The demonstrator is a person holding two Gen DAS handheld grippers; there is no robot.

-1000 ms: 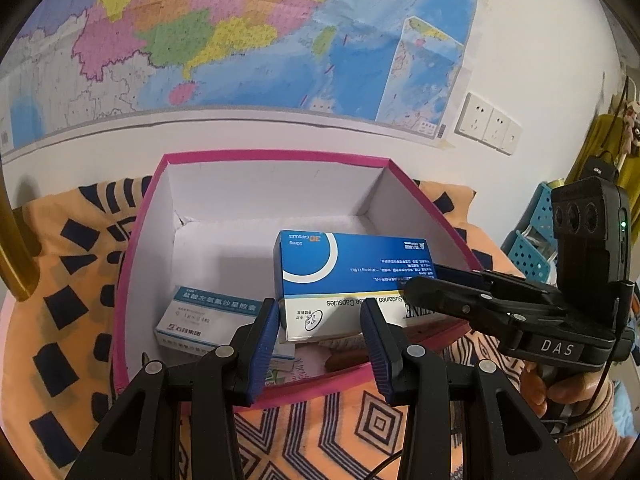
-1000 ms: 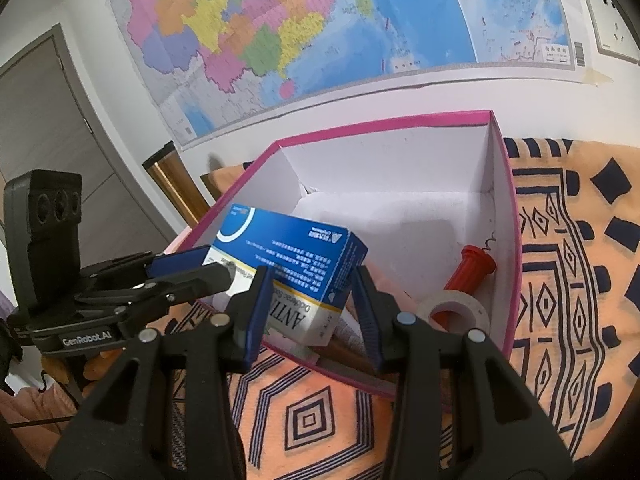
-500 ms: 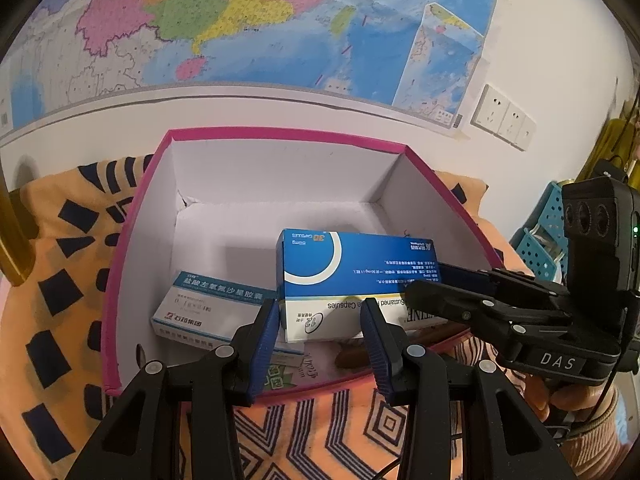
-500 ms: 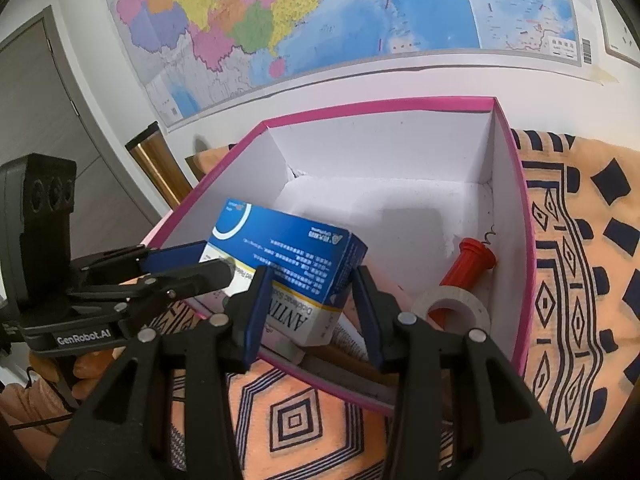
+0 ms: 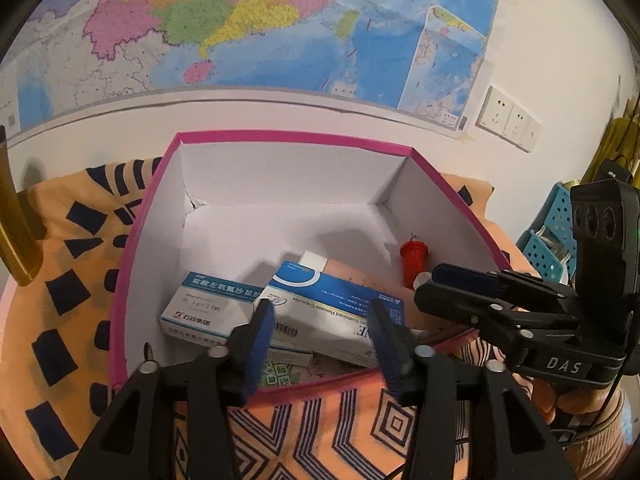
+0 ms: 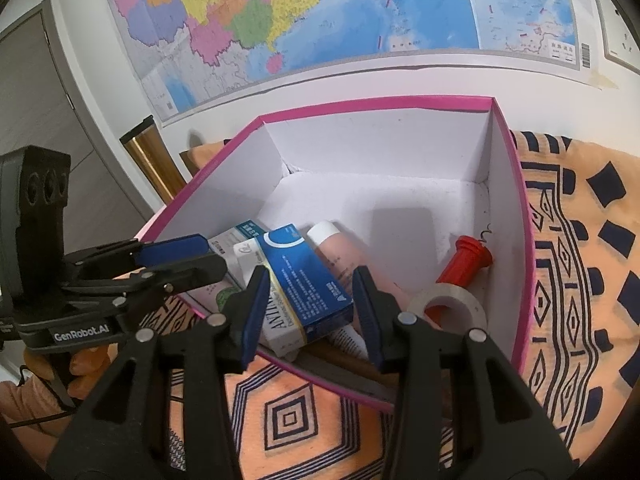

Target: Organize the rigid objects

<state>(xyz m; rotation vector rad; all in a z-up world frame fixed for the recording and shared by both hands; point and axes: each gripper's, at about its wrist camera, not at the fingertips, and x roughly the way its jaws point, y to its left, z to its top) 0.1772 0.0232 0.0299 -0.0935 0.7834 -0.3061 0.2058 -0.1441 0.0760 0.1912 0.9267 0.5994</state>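
Now both tools opening over blue carton

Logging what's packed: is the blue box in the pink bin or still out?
In. The blue box lies tilted inside the pink bin, resting on other items.

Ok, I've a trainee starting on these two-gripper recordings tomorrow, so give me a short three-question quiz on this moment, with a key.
1. True or false: the blue capsule box lies inside the pink-rimmed box.
2. Which thing lies nearest the red corkscrew handle? A) tape roll B) wall socket C) brass post
3. Fill in: the left gripper's jaws are ____ , with no pad pressing on the capsule box.

Key: 1 true; 2 A; 3 opening. The right gripper straddles the same box, jaws opening too, pads clear of its sides.
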